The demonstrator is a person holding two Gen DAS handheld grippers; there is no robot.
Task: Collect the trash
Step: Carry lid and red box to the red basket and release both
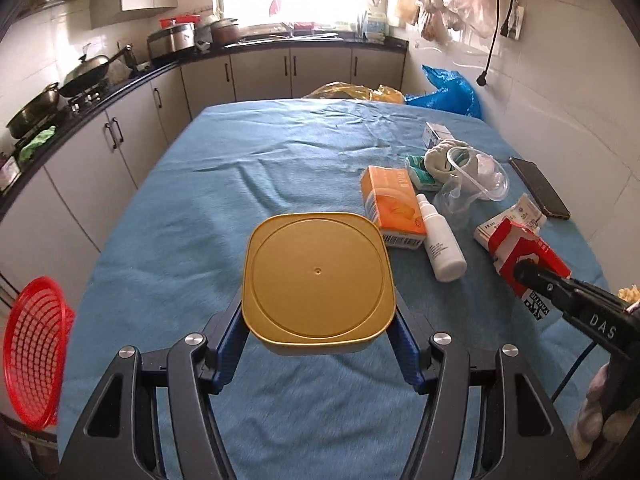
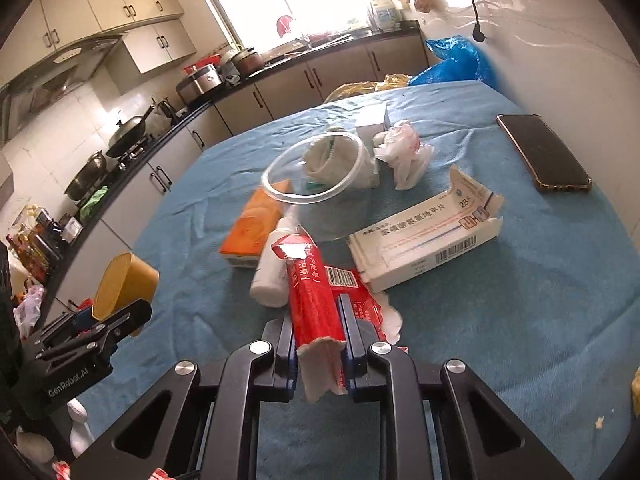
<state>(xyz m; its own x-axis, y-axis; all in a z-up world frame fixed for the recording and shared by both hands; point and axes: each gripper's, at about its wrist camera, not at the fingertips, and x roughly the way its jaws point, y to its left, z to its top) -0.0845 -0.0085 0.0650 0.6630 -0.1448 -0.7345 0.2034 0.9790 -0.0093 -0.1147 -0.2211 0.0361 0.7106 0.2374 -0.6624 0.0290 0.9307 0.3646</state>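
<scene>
Left gripper (image 1: 320, 336) is clamping the tub (image 1: 318, 280), right gripper (image 2: 318, 344) pinching the carton (image 2: 312, 300); both should be travelling level toward the basket (image 1: 36, 352), grips firm.

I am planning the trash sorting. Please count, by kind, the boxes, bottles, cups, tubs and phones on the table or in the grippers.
Boxes: 4 (orange box, red box, flat white box, small white box)
Bottle: 1
Cup: 1
Tub: 1
Phone: 1
Total: 8
</scene>
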